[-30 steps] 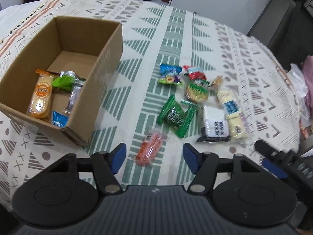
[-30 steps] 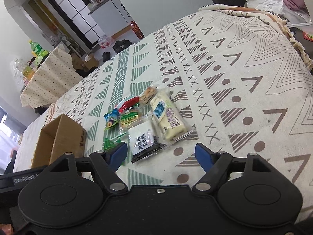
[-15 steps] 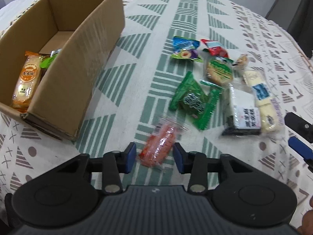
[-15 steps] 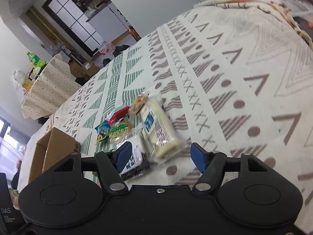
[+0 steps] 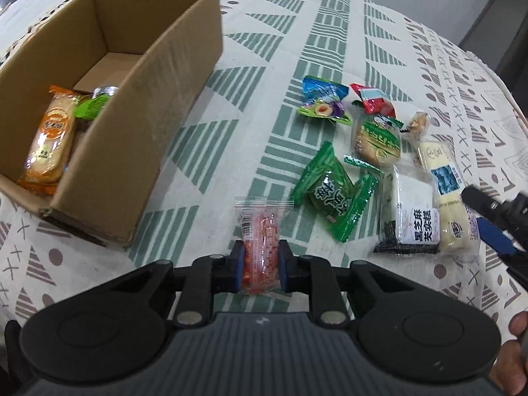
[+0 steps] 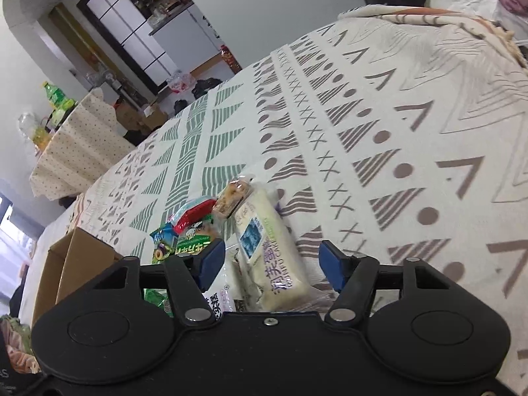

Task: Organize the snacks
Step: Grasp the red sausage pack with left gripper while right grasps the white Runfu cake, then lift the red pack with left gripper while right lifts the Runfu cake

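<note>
**On the patterned cloth: one packet gripped, one claw closing over another**

Nearest the left wrist camera, the left claw (image 5: 260, 269) is clamped on the near end of a clear red snack packet (image 5: 262, 231), both blue pads pressing its sides. The packet lies on the patterned tablecloth (image 5: 231, 99) covering the desk, its sealed far end pointing away from the claw.

Just right of it lies a green twist-wrapped sweet (image 5: 333, 194), close but apart. Further right, a black-and-white sesame cake pack (image 5: 412, 217) lies touching a long pale cake bar (image 5: 445, 191). The right claw (image 6: 272, 265) is over this bar; its jaws are closing, the bar between them, and neither pad presses on it. The sesame pack sits just beside the left pad of that claw.

Beyond these lie a round green-labelled biscuit (image 5: 378, 138), a small tan sweet (image 5: 419, 123), a red-wrapped sweet (image 5: 373, 100) and a blue-green plum packet (image 5: 325, 102), crowded together, several edges overlapping.

To the left stands an open cardboard box (image 5: 171, 76), well apart from the loose pile. Its near wall partly hides the contents: an orange-wrapped cake (image 5: 49, 142) and a light green packet (image 5: 90, 107) are visible inside.

Bare cloth lies between the gripped packet and the box.
</note>
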Demonstrator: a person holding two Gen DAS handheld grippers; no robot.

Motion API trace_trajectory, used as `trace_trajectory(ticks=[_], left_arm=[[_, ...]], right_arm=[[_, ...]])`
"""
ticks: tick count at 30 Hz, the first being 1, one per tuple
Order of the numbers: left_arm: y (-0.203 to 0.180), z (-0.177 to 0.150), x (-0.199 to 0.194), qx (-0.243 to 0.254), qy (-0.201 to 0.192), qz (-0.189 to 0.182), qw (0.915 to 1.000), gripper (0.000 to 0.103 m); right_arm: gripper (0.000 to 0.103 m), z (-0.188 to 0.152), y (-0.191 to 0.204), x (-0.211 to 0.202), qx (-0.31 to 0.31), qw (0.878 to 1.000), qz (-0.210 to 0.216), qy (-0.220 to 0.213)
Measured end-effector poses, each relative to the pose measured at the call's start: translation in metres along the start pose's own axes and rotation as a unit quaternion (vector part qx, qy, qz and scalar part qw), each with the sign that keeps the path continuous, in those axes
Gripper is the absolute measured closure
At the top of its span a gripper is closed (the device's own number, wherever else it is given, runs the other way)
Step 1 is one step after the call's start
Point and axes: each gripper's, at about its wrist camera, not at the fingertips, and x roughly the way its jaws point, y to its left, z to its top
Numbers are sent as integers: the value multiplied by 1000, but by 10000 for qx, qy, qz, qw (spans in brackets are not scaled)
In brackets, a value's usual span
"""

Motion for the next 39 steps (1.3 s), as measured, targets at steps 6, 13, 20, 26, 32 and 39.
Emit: trace_trajectory(ticks=[6, 13, 20, 26, 32, 39], left_arm=[[6, -1, -9, -143, -37, -49, 9999, 84], [9, -2, -20, -216, -80, -187, 9996, 84], [14, -3, -35, -246, -175, -270, 9992, 84], [18, -3, -46, -282, -227, -348, 9987, 84], [22, -1, -58, -300, -326, -452, 9980, 84], [25, 6, -76, -344, -515, -613, 9962, 84]], right_arm=[[59, -6, 0, 9, -116, 9992, -156, 353], [67, -20, 8, 10, -432, 9963, -261, 693], [74, -25, 7, -7, -230, 9961, -215, 825], [76, -28, 5, -26, 109, 9975, -118, 684], [77, -31, 12, -42, 252, 9984, -107, 501], [77, -38, 31, -55, 288, 9987, 84, 404]])
